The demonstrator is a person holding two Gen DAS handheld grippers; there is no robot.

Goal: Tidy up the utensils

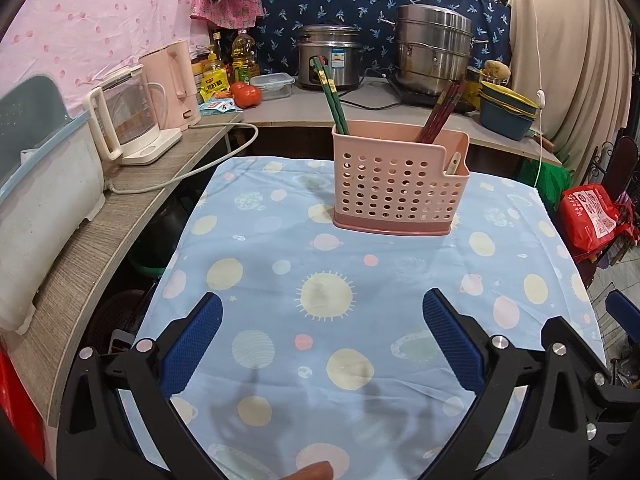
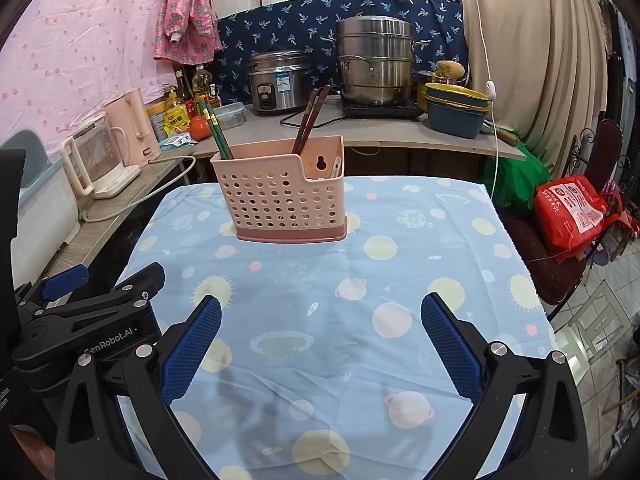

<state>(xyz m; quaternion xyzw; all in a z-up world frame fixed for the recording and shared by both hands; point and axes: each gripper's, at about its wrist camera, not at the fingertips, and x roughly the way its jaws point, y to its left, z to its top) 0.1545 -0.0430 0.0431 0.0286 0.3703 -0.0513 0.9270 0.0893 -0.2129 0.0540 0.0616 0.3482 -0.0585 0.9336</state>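
A pink perforated utensil holder (image 1: 394,186) (image 2: 280,200) stands upright on the blue planet-print tablecloth (image 1: 360,320) (image 2: 340,300). Green chopsticks (image 1: 332,96) (image 2: 216,132) lean out of its left side. Dark red chopsticks (image 1: 440,112) (image 2: 310,118) lean out further right. A pale handle (image 1: 454,163) (image 2: 336,168) pokes from the low right compartment. My left gripper (image 1: 322,308) hovers open over the near cloth, nothing between its fingers. My right gripper (image 2: 320,312) is open too, empty, with the left gripper's body (image 2: 80,316) beside it at the left.
A counter at the left carries a glass kettle (image 1: 124,120) (image 2: 92,156), a pink kettle (image 1: 174,84) and a white bin (image 1: 40,220). The back counter holds a rice cooker (image 1: 330,56), steamer pot (image 1: 434,48), bowls (image 1: 506,112), bottles and a tomato (image 1: 246,94). A red bag (image 2: 572,208) lies on a chair at right.
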